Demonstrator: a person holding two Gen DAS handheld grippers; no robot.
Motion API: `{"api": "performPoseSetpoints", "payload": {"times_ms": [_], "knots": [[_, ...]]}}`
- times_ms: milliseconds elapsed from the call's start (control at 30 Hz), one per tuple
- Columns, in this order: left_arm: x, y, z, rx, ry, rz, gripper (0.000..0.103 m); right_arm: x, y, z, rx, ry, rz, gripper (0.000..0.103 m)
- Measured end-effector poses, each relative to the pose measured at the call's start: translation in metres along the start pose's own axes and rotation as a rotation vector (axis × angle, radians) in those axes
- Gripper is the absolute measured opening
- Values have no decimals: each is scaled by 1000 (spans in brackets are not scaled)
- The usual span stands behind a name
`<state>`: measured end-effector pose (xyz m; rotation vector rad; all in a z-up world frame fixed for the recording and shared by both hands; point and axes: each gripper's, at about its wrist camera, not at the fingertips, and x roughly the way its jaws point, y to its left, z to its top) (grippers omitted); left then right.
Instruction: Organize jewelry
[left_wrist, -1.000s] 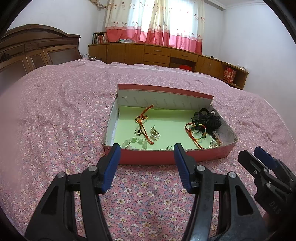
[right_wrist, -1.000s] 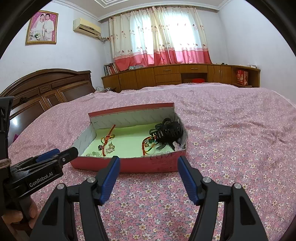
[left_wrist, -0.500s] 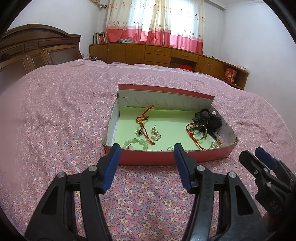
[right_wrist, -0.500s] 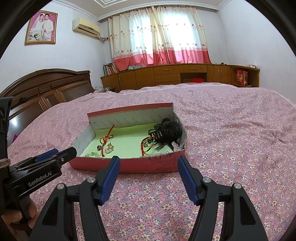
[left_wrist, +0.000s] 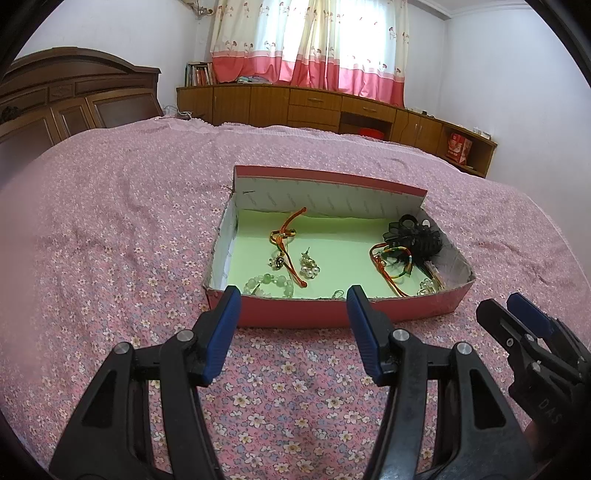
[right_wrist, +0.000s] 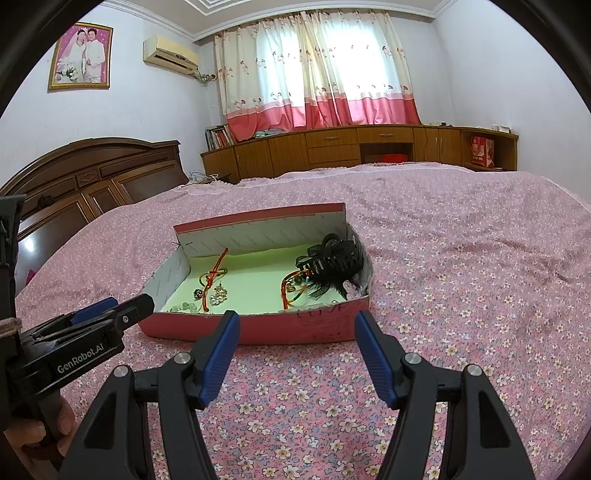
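Jewelry (left_wrist: 291, 258) all lies inside the red box (left_wrist: 332, 314) on the bed; both hand-held grippers (left_wrist: 293, 321) (right_wrist: 295, 343) hover near it, jaws apart, holding nothing.

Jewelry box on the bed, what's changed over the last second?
Very little. Both grippers, left and right, stay open and empty short of the red box, drifting only slightly. The jewelry inside, including the black hair clip, has not moved.

A shallow red box (left_wrist: 332, 314) lies open, holding cord bracelets (left_wrist: 286, 236), bead jewelry (left_wrist: 271, 282) and a black hair clip (left_wrist: 419, 236)
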<state>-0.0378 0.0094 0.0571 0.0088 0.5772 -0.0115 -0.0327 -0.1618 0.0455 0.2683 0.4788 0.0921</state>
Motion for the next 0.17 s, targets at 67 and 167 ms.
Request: {"api": "performPoseSetpoints", "payload": {"times_ms": [67, 167], "knots": [[0, 0, 0, 2, -1, 1, 51, 0, 0, 0, 2, 2, 0, 67], [0, -1, -1, 12, 0, 3, 51, 1, 0, 0, 3, 2, -1, 67]]}}
